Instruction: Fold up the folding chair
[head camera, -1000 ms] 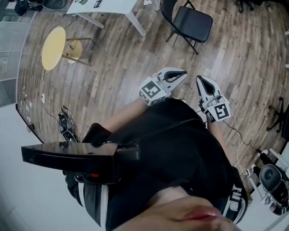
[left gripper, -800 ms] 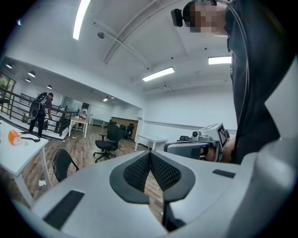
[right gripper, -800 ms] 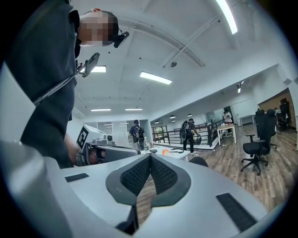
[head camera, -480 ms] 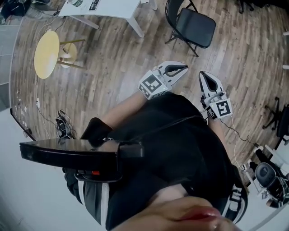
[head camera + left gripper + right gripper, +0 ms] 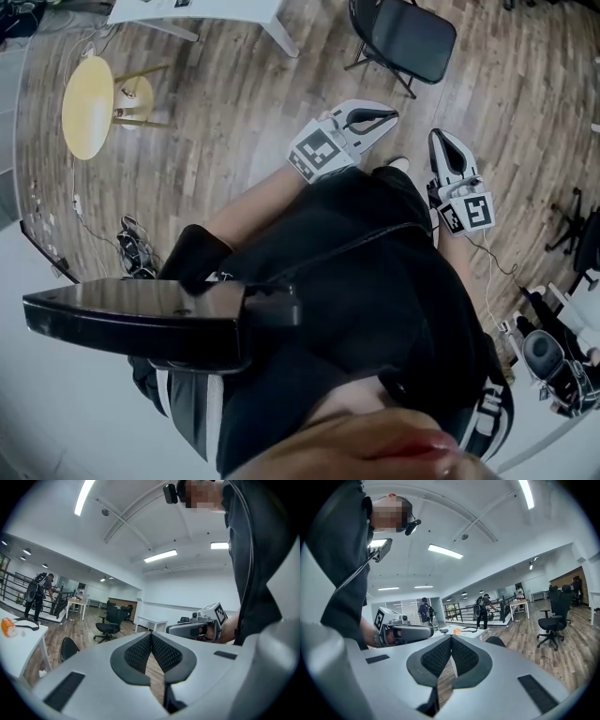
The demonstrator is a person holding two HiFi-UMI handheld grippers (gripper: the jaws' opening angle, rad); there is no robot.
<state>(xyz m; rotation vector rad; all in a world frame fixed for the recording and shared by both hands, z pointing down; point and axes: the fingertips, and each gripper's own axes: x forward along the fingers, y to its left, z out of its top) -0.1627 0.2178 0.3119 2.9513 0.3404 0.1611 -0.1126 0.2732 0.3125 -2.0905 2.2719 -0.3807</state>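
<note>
Head view, left to right. Near the left edge of the wood floor (image 5: 234, 112), a round yellow table (image 5: 86, 107). Touching its right side, a small yellow disc (image 5: 137, 96) on wooden legs: stool or the table's own base, impossible to tell. Lower along the same edge, a tangle of cables (image 5: 133, 251), too small to sort out. At the top edge, a white table (image 5: 202, 9), cut off but for its near rim and two legs. Across the lower left, a black bar (image 5: 131, 319) of the head rig, covering the floor behind it. In the middle, the person's black garment (image 5: 366, 281), hiding the floor beneath and most of both arms.

Above the garment, the left gripper (image 5: 389, 117), tips aimed to the right. Jaws pressed together tip to tip, nothing between them, plain in the left gripper view (image 5: 151, 637).

At the top edge of the floor, right of the white table, the folding chair (image 5: 412, 39): black, unfolded, seat flat, top of the backrest cut off by the frame. Well apart from both grippers. In each gripper view, only its rounded black back visible over the gripper's body.

Just right of the left gripper, the right gripper (image 5: 439, 141), tips aimed up the frame. Jaws likewise closed on each other and empty, clear in the right gripper view (image 5: 451, 638).

At the right edge, an office chair (image 5: 579, 234), mostly cut off. In the lower right corner, dark gear (image 5: 553, 361), not identifiable.
</note>
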